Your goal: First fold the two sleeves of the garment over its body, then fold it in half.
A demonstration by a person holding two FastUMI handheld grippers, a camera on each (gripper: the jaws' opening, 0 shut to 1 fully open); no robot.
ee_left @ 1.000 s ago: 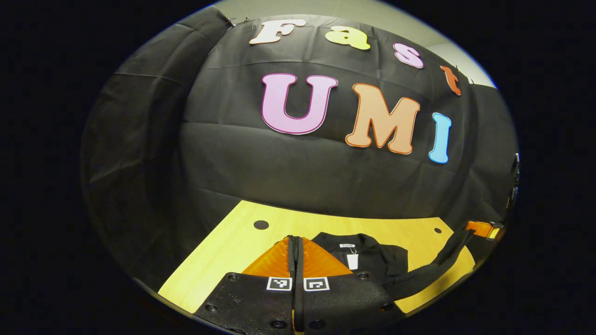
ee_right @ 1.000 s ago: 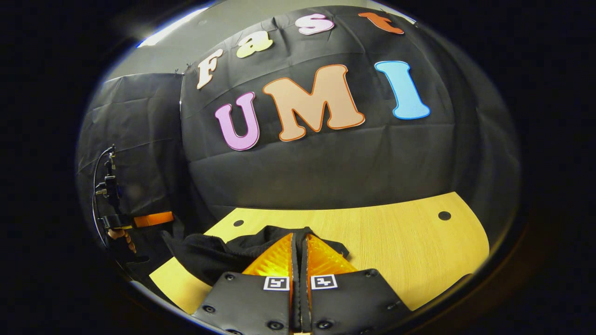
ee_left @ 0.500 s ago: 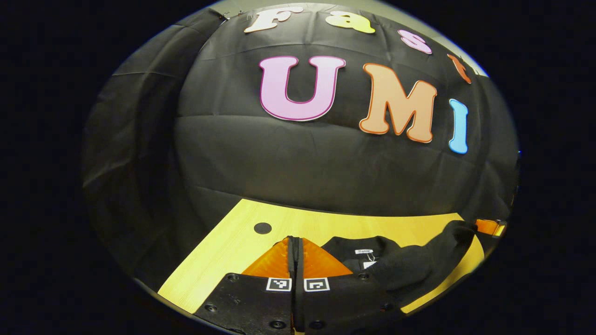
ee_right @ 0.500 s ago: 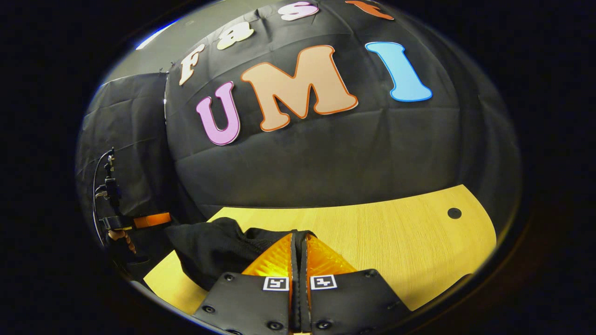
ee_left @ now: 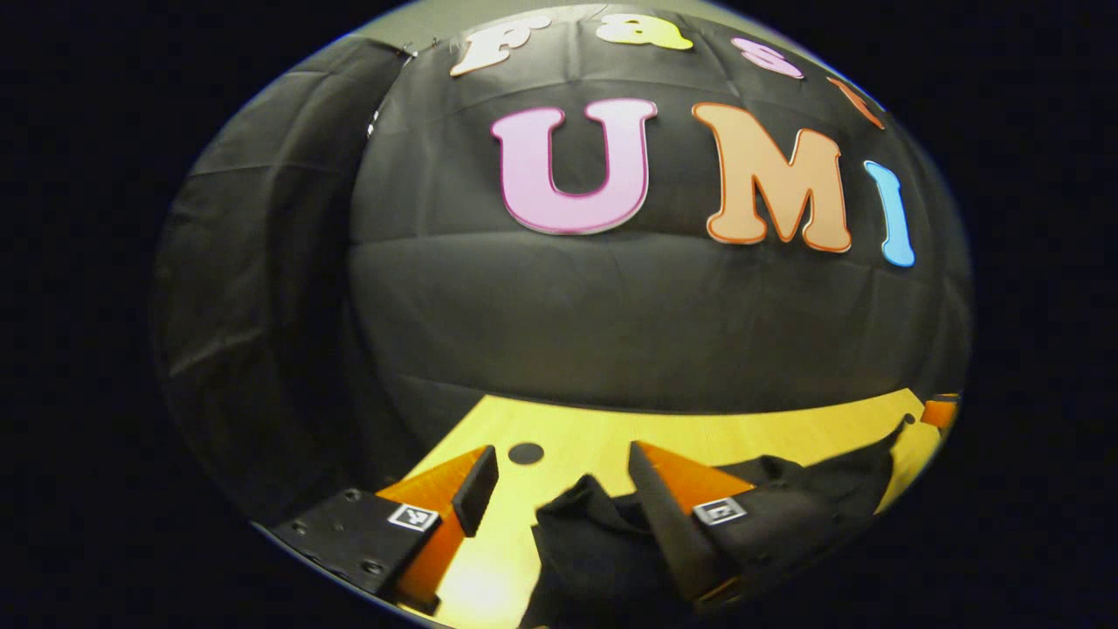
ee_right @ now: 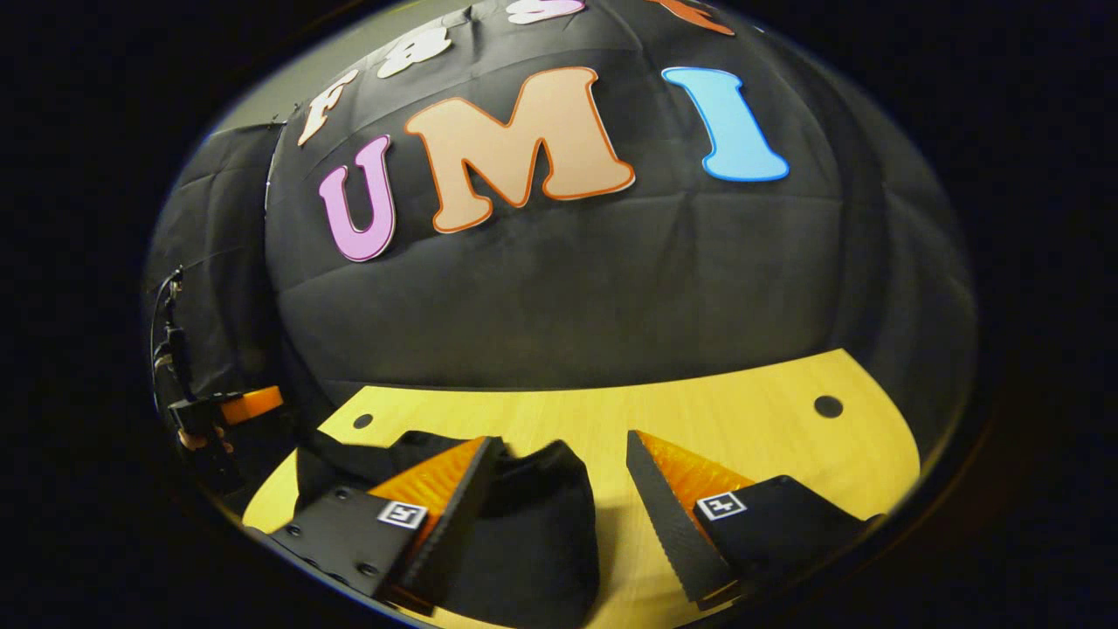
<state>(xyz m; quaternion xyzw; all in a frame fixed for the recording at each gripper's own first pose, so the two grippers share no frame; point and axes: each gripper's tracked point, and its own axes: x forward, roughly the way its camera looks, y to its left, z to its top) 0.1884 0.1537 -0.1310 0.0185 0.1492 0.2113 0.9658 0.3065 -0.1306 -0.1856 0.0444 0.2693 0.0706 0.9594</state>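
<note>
With both of my grippers spread wide, neither one pinches any cloth. My left gripper (ee_left: 559, 472) hangs low over the yellow wooden counter (ee_left: 769, 432), its fingers well apart, and the black garment (ee_left: 603, 542) lies bunched on the counter between and behind them, running off to the right under the right-hand finger. A dark round hole (ee_left: 526, 452) in the counter sits just beyond the gap. At the far right edge of the left gripper view I catch a bit of my other gripper, near the end of the cloth.

From the right gripper view, my right gripper (ee_right: 559, 454) also stands open above the counter (ee_right: 742, 411). The garment (ee_right: 533, 515) rests in a soft heap on the left half of the gap, reaching behind the left-hand finger; the right-hand finger is over bare wood. Two round holes (ee_right: 827, 405) mark the counter near its back edge. Far to the left I see my left gripper (ee_right: 249, 404) held by a hand (ee_right: 203, 437), with a cable rising above it.
</note>
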